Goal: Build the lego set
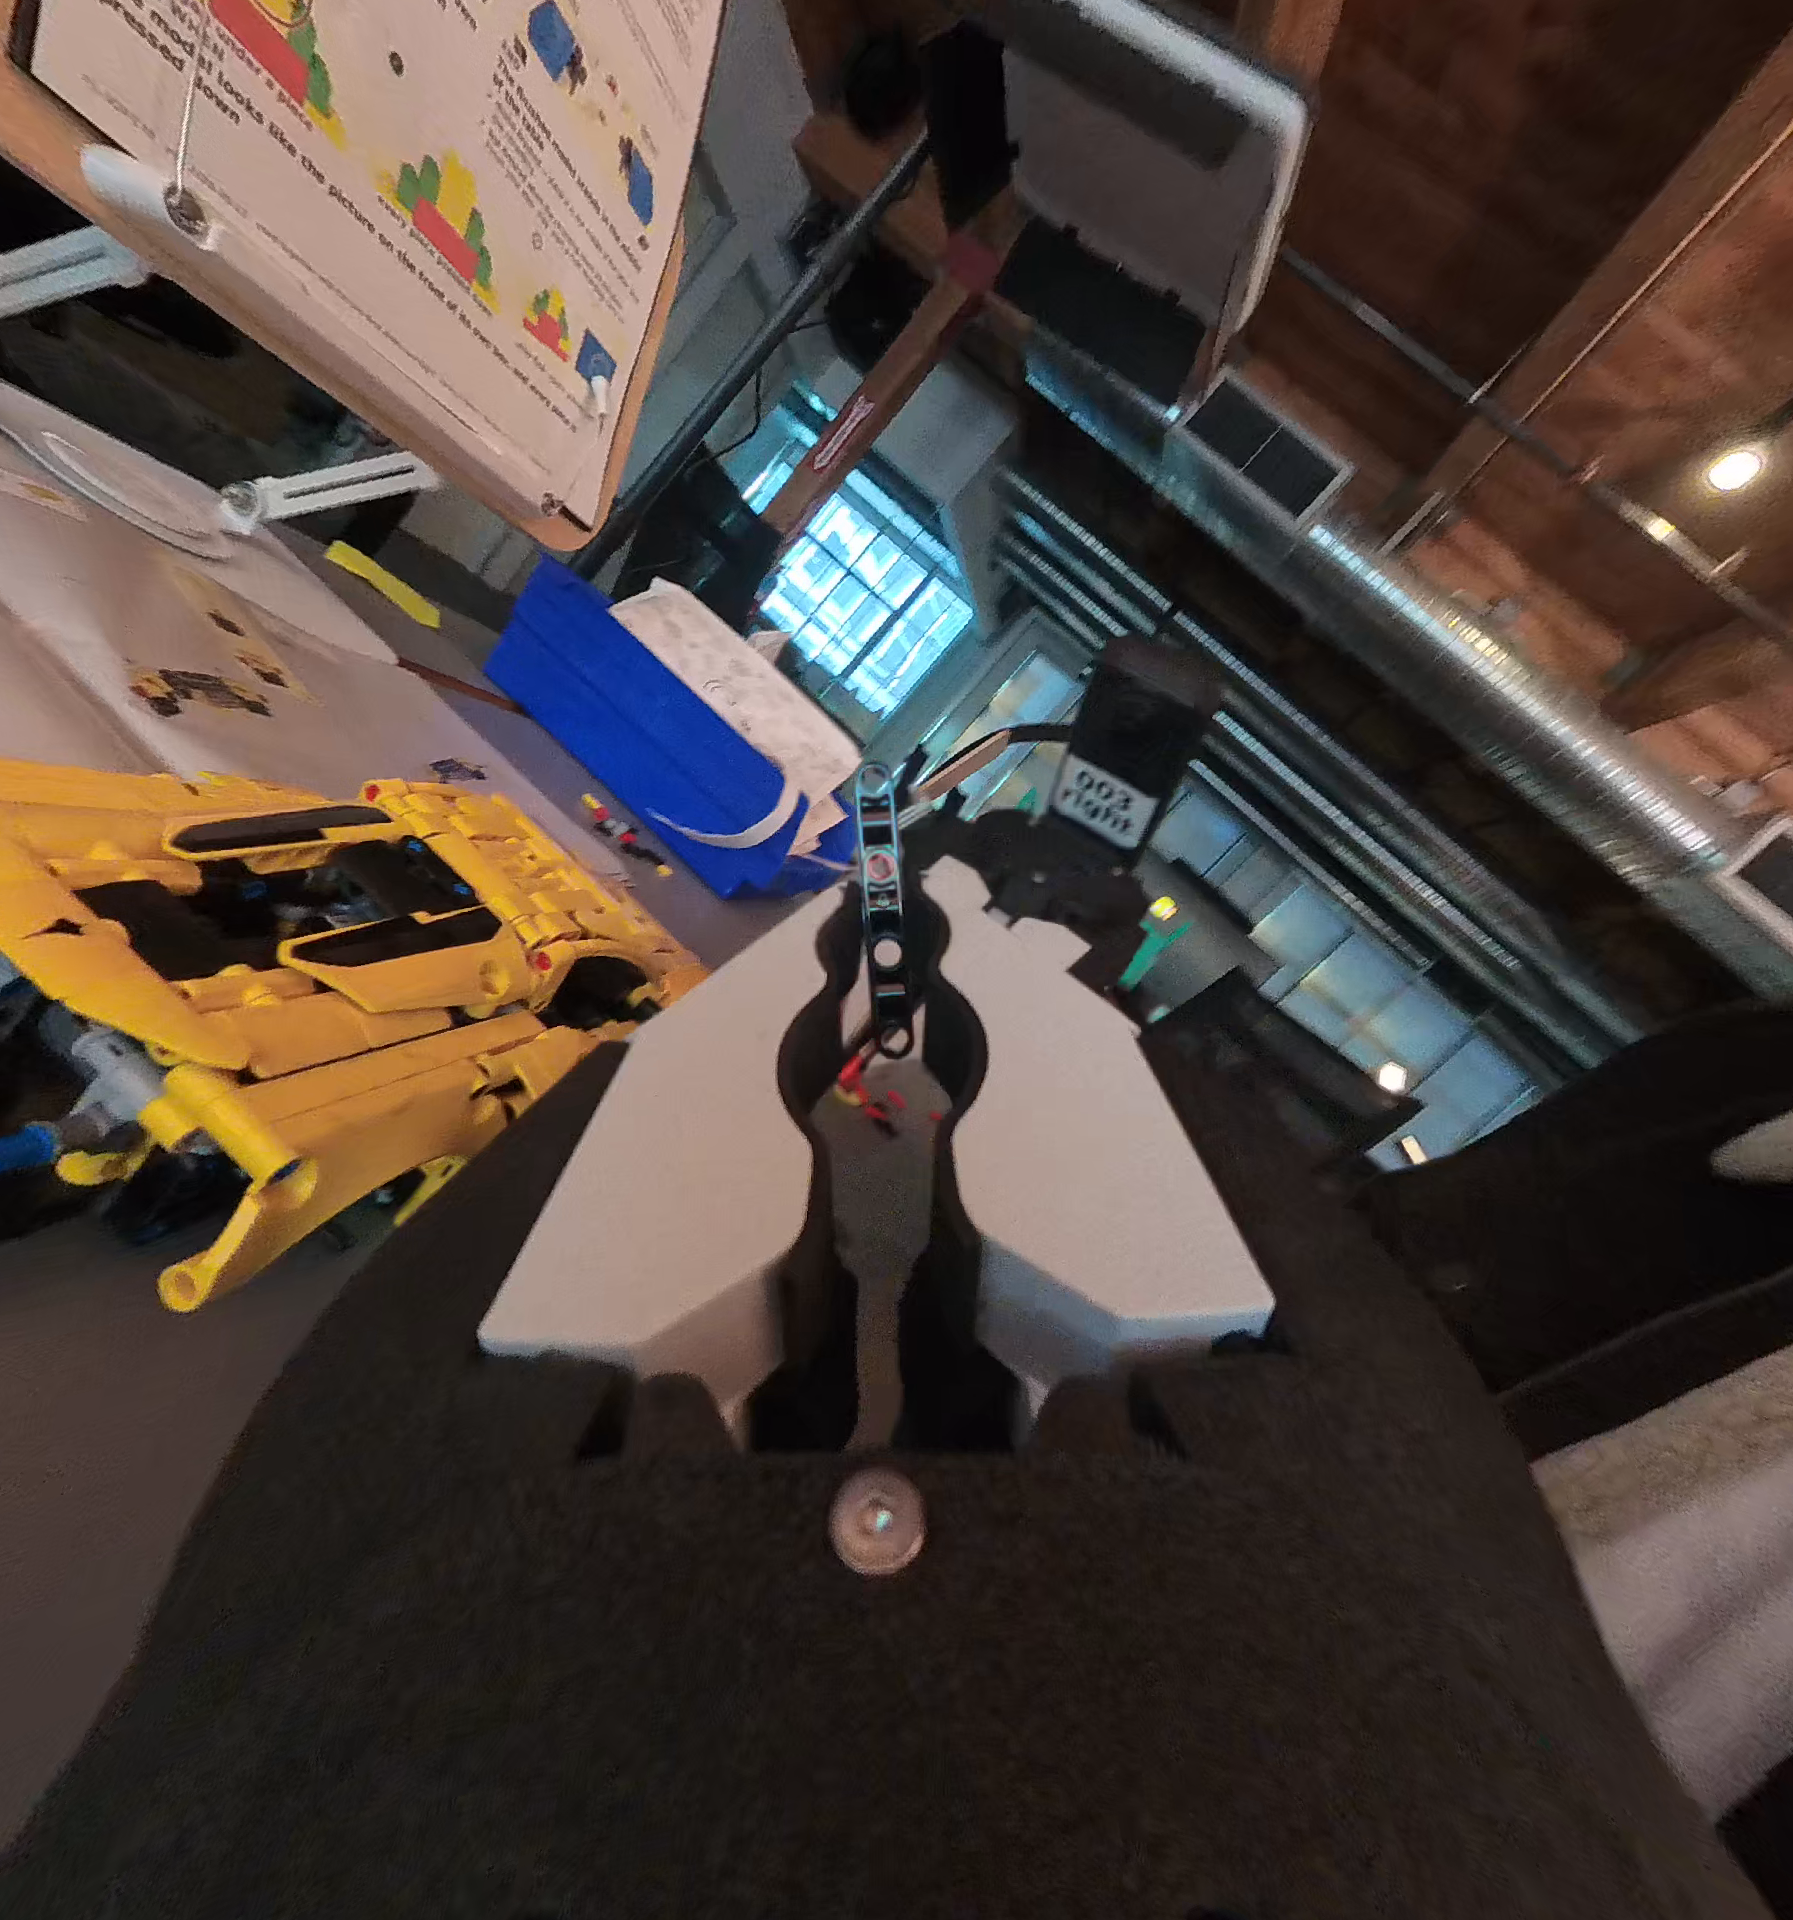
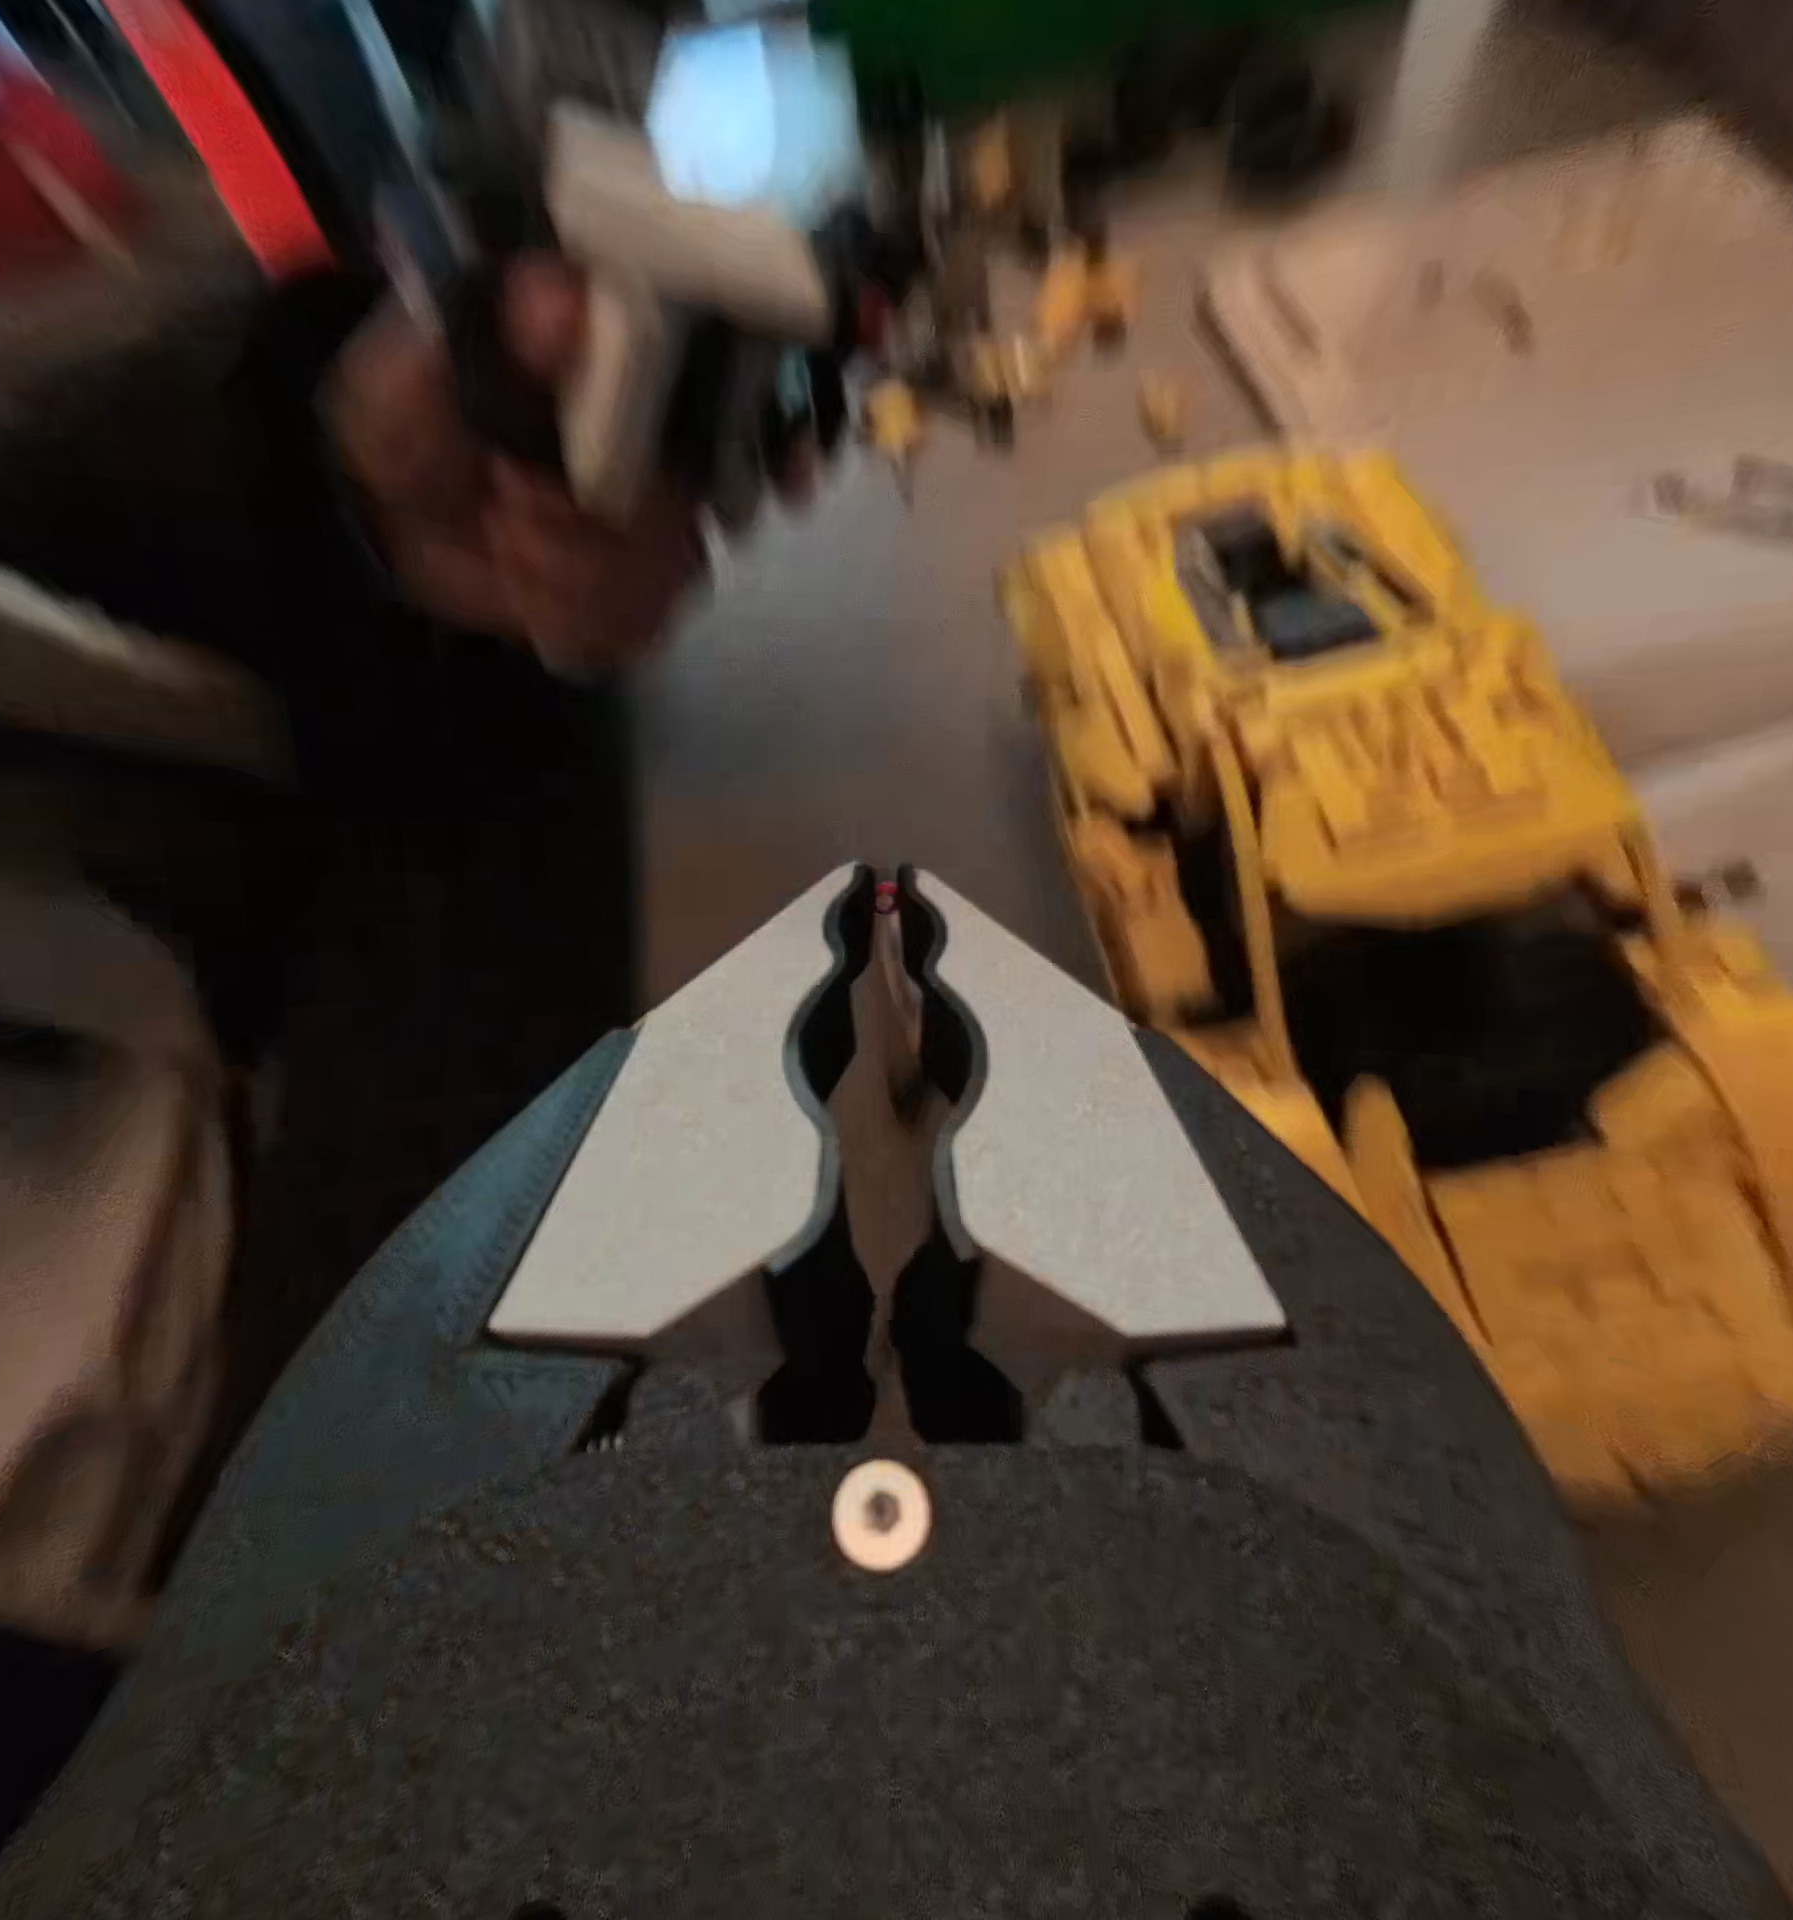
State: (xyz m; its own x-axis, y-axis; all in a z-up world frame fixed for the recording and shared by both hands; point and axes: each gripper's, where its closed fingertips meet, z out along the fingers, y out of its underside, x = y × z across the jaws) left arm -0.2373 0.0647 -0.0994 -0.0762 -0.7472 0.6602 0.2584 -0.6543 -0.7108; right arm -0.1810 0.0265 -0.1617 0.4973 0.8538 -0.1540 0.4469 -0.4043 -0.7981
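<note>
A: What has the left gripper (image 1: 884,883) got?

B: Its jaws are nearly together, pinching a thin black beam (image 1: 884,914) with holes in a row; the beam stands up past the tips towards 12 o'clock. The yellow lego car (image 1: 279,977) lies on the grey table (image 1: 92,1455) at 9 o'clock, and a blue bin (image 1: 653,738) sits at about 11.

A: Does the right wrist view show those?

B: It shows the car (image 2: 1391,935), blurred, at 3 o'clock, but not the bin. The right gripper (image 2: 884,894) is almost closed on a tiny red piece (image 2: 885,896) at its very tips. At 10 o'clock a hand (image 2: 487,488) grips the other tool's handle.

A: And only the left view?

B: An instruction board (image 1: 383,197) at 11 o'clock, and the right gripper's black body (image 1: 1131,748) beyond the beam.
</note>
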